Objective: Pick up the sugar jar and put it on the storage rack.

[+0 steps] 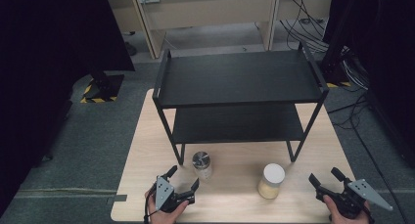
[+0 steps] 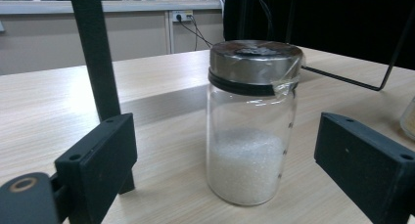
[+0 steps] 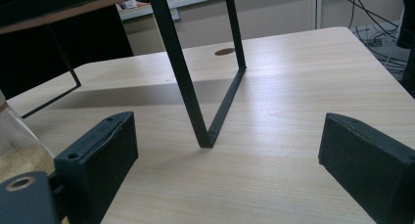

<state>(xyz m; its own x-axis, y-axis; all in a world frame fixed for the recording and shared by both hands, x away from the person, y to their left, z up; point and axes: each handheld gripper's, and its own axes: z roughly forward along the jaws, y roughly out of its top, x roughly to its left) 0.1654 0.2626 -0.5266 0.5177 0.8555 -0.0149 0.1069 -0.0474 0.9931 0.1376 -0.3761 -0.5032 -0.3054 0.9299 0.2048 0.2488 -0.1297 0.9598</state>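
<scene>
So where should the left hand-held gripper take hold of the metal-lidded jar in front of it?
Probably on the straight glass wall, just below the lid. The jar stands upright on the table with free space on both sides, and the left hand-held gripper already faces it open, so a level approach from the person's side, jaws straddling the body, looks best.

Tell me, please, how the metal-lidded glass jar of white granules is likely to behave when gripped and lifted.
The glass jar looks rigid but smooth, so it may slip and could break if dropped. It is under half full, so probably light. Being tall and narrow, it might tip if nudged near its metal lid.
</scene>
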